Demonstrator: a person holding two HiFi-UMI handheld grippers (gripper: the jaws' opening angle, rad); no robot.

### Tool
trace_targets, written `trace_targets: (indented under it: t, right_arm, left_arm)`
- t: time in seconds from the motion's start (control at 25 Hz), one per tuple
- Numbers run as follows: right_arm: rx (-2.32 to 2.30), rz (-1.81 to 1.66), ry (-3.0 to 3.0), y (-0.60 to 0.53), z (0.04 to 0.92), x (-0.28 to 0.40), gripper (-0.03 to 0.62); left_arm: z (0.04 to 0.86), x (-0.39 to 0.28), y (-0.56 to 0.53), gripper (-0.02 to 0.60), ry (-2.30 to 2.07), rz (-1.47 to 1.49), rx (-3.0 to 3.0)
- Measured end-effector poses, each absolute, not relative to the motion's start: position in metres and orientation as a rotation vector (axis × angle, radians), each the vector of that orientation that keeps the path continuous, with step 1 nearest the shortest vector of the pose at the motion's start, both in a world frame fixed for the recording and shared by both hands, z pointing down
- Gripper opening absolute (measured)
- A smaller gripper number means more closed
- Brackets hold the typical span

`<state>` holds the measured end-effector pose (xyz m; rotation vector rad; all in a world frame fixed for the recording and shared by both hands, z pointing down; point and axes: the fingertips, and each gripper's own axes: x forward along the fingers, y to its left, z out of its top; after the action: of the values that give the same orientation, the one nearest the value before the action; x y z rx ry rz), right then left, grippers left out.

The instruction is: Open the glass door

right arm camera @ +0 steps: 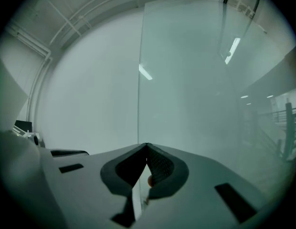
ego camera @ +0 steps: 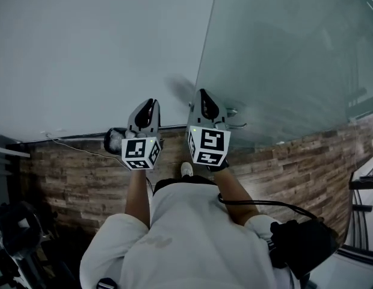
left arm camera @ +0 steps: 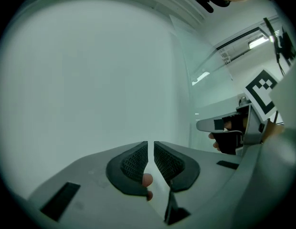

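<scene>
The frosted glass door stands at the right, its free edge running up beside a pale frosted wall. A small metal handle sits low on the door. My right gripper points level at the door's edge, just left of the handle, jaws shut with nothing between them. In the right gripper view the tips meet below the door edge. My left gripper faces the wall alongside it. Its pads stand a narrow gap apart, holding nothing.
Wood-look floor runs along the wall's foot. A dark round object and a white cable lie at the base of the wall on the left. Dark equipment stands bottom left, a black rail at far right.
</scene>
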<state>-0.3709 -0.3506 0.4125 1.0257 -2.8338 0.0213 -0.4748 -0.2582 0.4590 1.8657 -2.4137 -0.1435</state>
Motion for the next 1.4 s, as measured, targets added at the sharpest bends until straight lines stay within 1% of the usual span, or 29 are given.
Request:
trace_targets:
  t: [0.24, 0.4, 0.68, 0.92, 1.0, 1.08, 1.24, 1.4]
  right_arm:
    - [1.071, 0.036, -2.811, -0.413, 0.415, -0.408, 0.002]
    - [1.161, 0.183, -2.753, -0.457, 0.427, -0.414, 0.002]
    - [1.313, 0.153, -2.712, -0.436, 0.426, -0.404, 0.002]
    - [1.379, 0.17, -2.72, -0.439, 0.425, -0.403, 0.002]
    - [1.506, 0.106, -2.704, -0.424, 0.411, -0.371, 0.002]
    - [1.69, 0.063, -2.622, -0.396, 0.401, -0.316, 0.002]
    - [2.042, 0.114, -2.372, -0.322, 0.399, -0.188, 0.002]
    - [2.333, 0.077, -2.106, -0.252, 0.392, -0.073, 0.002]
  left_arm:
    - [0.458, -0.5, -0.314, 0.041, -2.377, -0.135, 1.904]
    - [0.456, -0.508, -0.336, 0.041, -2.327, -0.122, 1.961]
    - [0.448, -0.52, -0.346, 0.04, -2.203, -0.132, 2.115]
    - [0.434, -0.501, -0.35, 0.04, -1.965, -0.16, 2.329]
    - [0.429, -0.474, -0.353, 0.032, -1.798, -0.151, 2.442]
    - [0.418, -0.43, -0.353, 0.023, -1.618, -0.166, 2.548]
    - [0.396, -0.31, -0.335, 0.008, -1.264, -0.208, 2.72]
    - [0.388, -0.181, -0.304, 0.003, -0.937, -0.205, 2.866]
